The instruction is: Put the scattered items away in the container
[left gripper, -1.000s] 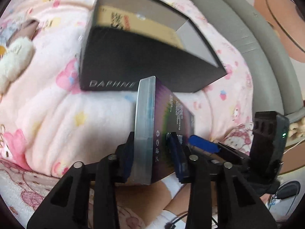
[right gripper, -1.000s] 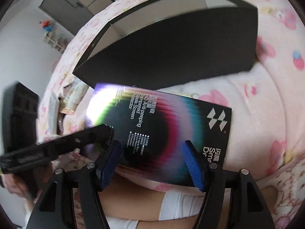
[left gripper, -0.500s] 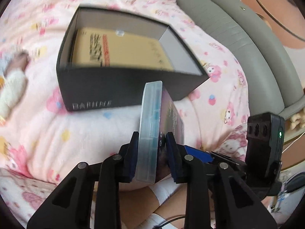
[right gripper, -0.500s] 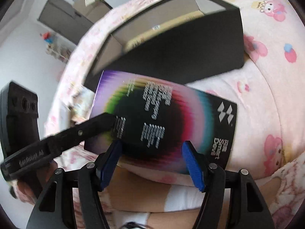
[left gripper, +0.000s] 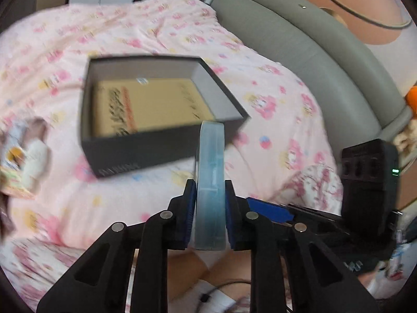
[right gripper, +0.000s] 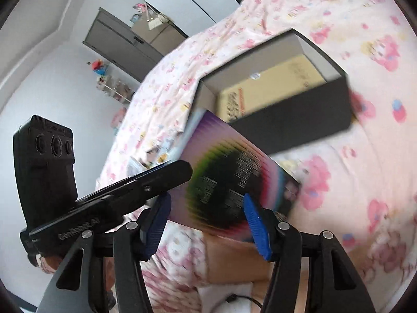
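The left gripper [left gripper: 210, 215] clamps a thin rainbow-printed packet [left gripper: 210, 182] edge-on between its blue pads, its jaws having just been closing onto it, and holds it in the air above a pink cartoon-print blanket [left gripper: 273, 120]. Just beyond the packet's far edge sits an open black box [left gripper: 135, 151] on the blanket, with a tan carton [left gripper: 153, 109] lying flat inside. In the right wrist view the right gripper [right gripper: 206, 225] stands apart around the packet's lower edge, its jaws having just been narrowing, though blur hides whether the pads touch it. More small items [left gripper: 23, 156] lie blurred on the blanket to the left.
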Available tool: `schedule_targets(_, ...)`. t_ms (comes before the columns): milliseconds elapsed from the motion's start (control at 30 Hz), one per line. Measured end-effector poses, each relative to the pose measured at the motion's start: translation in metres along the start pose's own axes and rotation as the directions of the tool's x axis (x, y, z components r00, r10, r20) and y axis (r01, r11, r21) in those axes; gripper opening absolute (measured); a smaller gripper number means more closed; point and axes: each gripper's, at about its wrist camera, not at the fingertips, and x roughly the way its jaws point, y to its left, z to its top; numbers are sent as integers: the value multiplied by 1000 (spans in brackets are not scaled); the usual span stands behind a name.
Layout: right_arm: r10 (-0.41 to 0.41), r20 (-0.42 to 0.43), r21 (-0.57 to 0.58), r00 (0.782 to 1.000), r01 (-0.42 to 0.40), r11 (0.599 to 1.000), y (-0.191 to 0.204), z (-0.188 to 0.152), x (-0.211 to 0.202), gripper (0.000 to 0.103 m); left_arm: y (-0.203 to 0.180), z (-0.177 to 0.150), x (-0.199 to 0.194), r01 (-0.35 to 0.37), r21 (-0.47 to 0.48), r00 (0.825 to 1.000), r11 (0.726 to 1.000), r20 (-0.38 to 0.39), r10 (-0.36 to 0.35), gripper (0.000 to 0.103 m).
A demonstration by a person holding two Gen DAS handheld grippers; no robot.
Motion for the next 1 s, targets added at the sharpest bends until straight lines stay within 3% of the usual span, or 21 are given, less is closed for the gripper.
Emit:
schedule_targets(133, -39, 38, 58, 999, 36, 998, -26, 4, -7, 56, -7, -1, 6, 51, 7, 999, 999, 10, -51, 25)
schedule_targets(200, -34, 102, 69, 994, 27, 997, -30, 16, -19, 56, -9, 2, 8, 60, 5, 998, 998, 9, -60, 26)
schedule_targets(333, -36, 168, -40, 985, 43, 998, -3, 62, -15, 56, -11, 11, 13, 99, 5, 995, 995, 0, -99, 29)
schedule_targets(467, -71, 117, -148, 991, 88, 985, 13, 89, 12, 56, -11, 17, 17, 129, -13, 992, 992, -6, -129, 30)
schedule_targets(533, -113, 87, -117, 990, 123, 986, 4, 91, 25, 42, -8, 17, 13, 110, -32, 994, 993, -5, -110, 30)
schedule_targets(600, -94, 75, -81, 993, 100, 992, -7, 88, 32, 42, -9, 16, 8, 54, -12, 998, 998, -19, -55, 33)
schedule_targets(700, -88, 103, -70, 991, 95, 993, -11, 82, 32, 42, -11, 13, -9, 41, -7, 999, 999, 10, -41, 37)
schedule_targets(767, -115, 127, -91, 985, 127, 988, -7, 79, 26, 41, -4, 6, -17, 36, -69, 999, 997, 30, -34, 36)
schedule_targets(833, -127, 144, -82, 981, 140, 987, -11, 76, 19, 41, 12, -6, -26, -42, -166, 997, 985, 51, 51, 34)
schedule_targets(900, -126, 155, -59, 980, 136, 989, -18, 72, 9, 41, 30, -18, -24, -108, -231, 993, 967, 16, 115, 32)
schedule_targets(1000, -120, 167, -42, 979, 129, 991, -26, 69, 3, 41, 53, -41, 11, -109, -328, 989, 938, -134, 68, 32)
